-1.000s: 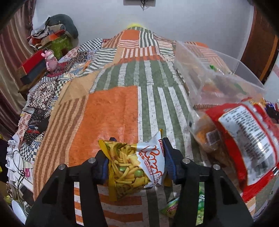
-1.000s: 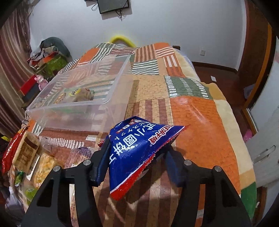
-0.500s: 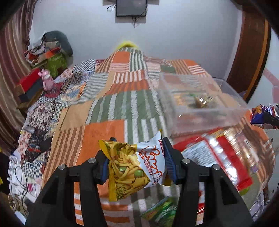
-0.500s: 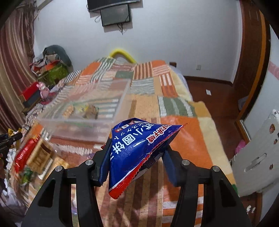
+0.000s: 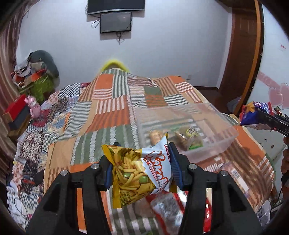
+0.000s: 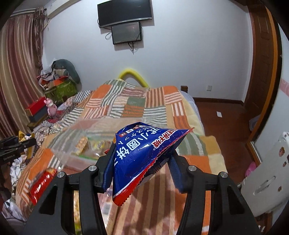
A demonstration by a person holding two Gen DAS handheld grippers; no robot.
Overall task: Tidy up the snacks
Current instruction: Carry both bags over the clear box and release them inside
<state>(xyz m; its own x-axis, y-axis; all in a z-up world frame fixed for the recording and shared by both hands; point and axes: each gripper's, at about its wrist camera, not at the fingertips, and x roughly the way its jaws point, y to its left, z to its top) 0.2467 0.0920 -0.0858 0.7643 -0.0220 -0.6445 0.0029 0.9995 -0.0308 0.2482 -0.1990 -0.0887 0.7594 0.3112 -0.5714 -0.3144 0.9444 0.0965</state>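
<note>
Left wrist view looks over a bed (image 5: 115,112) covered by a patchwork blanket of orange, green and striped squares, with a clear plastic bin (image 5: 184,130) standing on it just beyond the left gripper (image 5: 140,169). That gripper's jaws pinch a yellow and white snack bag (image 5: 139,171) from both sides and hold it clear of the blanket; red script on its white half is only partly legible, and printed fried sticks and green peas fill the yellow half. A few small packets lie inside the bin, blurred. Below the held bag a red packet (image 5: 173,211) with a barcode label lies on the blanket. At the right edge the other tool shows with its bag. Right wrist view has the right gripper (image 6: 140,162) with its jaws clamped on a blue snack bag (image 6: 142,157) edged in red, carrying white and red East Asian characters upside down; it too hangs in the air, near the bin (image 6: 86,141), which sits ahead and to the left. A wall-mounted screen (image 6: 124,13) hangs on the white wall above a smaller dark panel, a yellow curved tube (image 6: 133,76) rises behind the bed, striped curtains (image 6: 16,72) hang at left, and a wooden door (image 6: 261,59) stands at right. Nothing lies between either bag and the bin's open top.
</note>
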